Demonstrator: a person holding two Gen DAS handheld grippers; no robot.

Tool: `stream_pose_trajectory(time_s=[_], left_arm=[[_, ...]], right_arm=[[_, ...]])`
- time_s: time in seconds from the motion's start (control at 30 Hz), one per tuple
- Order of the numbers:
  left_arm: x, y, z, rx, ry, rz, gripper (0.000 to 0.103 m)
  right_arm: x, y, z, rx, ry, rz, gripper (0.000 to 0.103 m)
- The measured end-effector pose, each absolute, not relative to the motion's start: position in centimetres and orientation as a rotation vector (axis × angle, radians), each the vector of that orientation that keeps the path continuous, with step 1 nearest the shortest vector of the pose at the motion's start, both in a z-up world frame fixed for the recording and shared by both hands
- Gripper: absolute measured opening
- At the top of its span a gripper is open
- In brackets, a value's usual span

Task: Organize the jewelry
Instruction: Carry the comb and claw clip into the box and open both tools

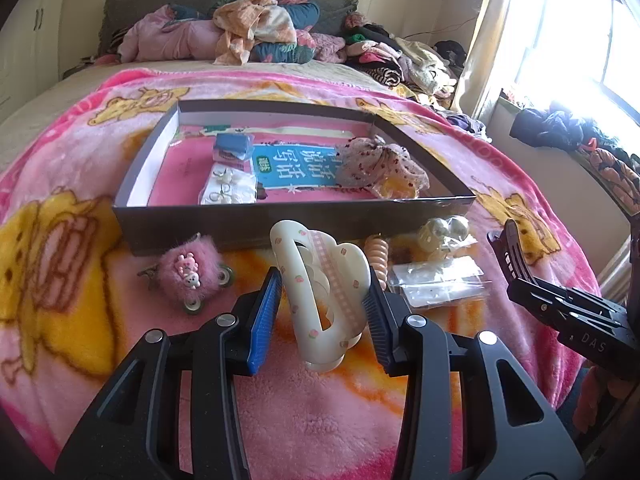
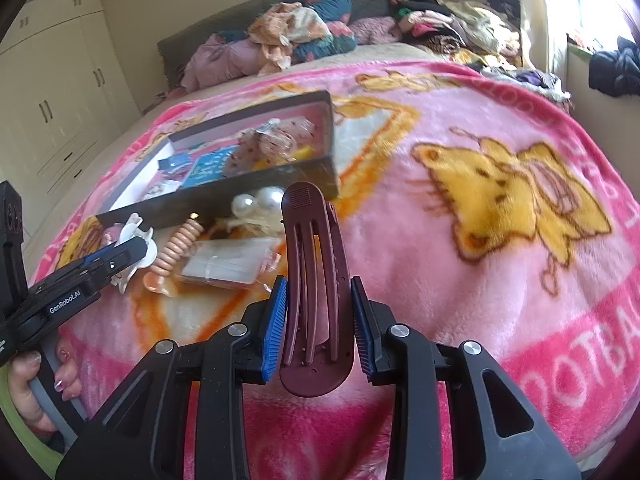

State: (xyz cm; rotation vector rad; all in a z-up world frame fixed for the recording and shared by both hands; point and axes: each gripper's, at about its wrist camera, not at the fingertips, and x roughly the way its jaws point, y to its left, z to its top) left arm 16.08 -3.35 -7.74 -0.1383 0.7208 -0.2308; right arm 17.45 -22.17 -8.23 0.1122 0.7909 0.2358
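A: Left wrist view. The left gripper (image 1: 325,304) points downward over the pink blanket (image 1: 80,208) on the bed, its blue pads (image 1: 264,312) clamped on a cream claw clip (image 1: 320,292). The clip stands upright between the jaws, just in front of the near wall of the dark box (image 1: 224,224).

B: Neighbours?

A: A fuzzy pink clip (image 1: 188,272) lies on the blanket to the left, a peach spiral hair tie (image 1: 378,254) just right of the cream clip, clear packets (image 1: 438,284) beyond it, and pearl pieces (image 1: 444,228) against the box wall. The right gripper (image 1: 516,264) shows at the right edge with a dark clip in it.

B: Right wrist view?

A: The right gripper (image 2: 319,320) angles down, clenched on a maroon hair clip (image 2: 316,280); the clip runs lengthwise between the pads, raised off the blanket (image 2: 480,280). A hand (image 2: 36,384) grips the left gripper's (image 2: 120,252) handle at lower left, with the cream clip (image 2: 136,240) in its jaws. The box (image 2: 260,188) sits up and left, pearls (image 2: 256,200) beside its wall.
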Motion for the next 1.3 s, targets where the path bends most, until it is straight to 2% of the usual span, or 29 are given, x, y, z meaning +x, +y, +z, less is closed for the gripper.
stream_pose_trajectory(time_s=[1.3], left_arm=[[17.8,0.7,-4.3,-0.206,0.643,-0.19,0.033]], right_arm=[[21.0,-15.5,-2.1,0.038,0.704,0.378,0.03]])
